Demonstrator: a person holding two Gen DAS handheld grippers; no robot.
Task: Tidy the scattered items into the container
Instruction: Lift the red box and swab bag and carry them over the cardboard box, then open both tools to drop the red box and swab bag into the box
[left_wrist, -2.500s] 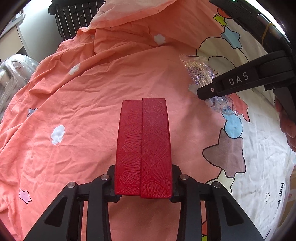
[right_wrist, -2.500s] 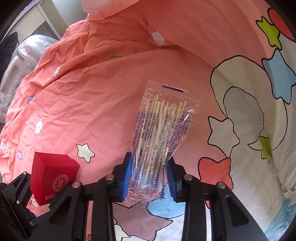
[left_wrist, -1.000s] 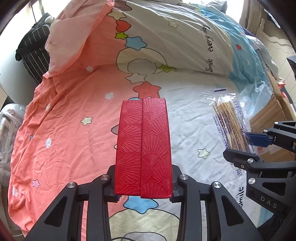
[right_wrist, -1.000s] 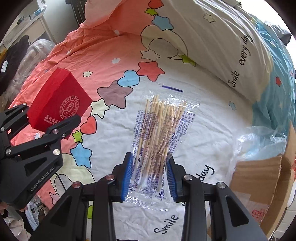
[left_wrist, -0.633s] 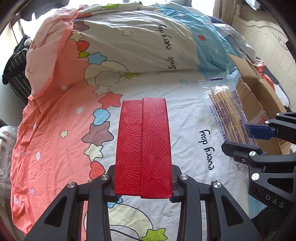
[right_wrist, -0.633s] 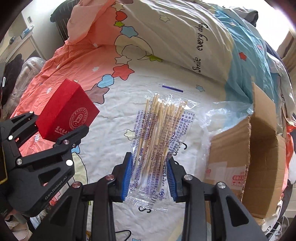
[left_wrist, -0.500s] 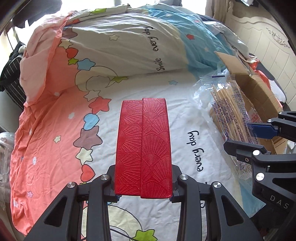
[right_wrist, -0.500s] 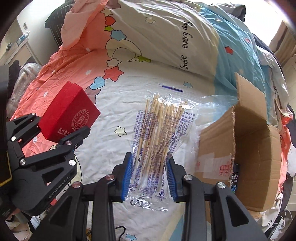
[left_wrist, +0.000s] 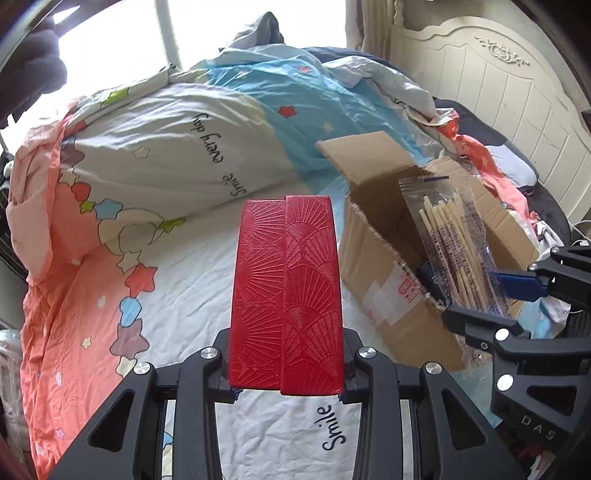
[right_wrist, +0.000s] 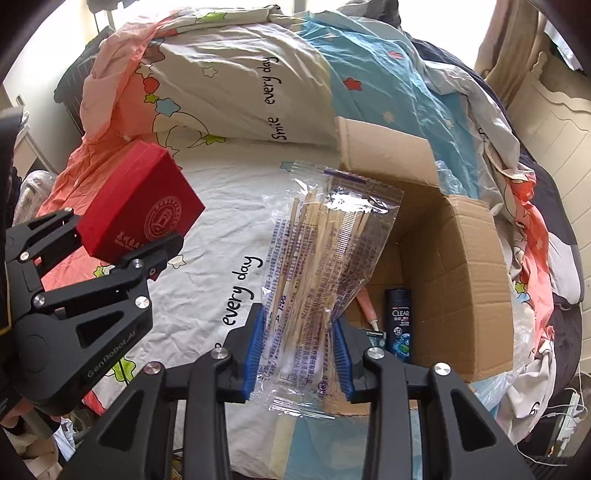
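Both wrist views look down along fingers, close above bed. Shared: cardboard box (left_wrist: 373, 280) (right_wrist: 461, 258), at 3 o'clock left view, 2 o'clock right view.

The red box (left_wrist: 284, 291), embossed with fan patterns and bearing a round emblem on 1 face, is clamped in the air above the bedsheet, beside the cardboard box (right_wrist: 458, 258). The clear packet of wooden sticks (right_wrist: 317, 266) is pinched at its lower end, upright over the open carton's near edge.
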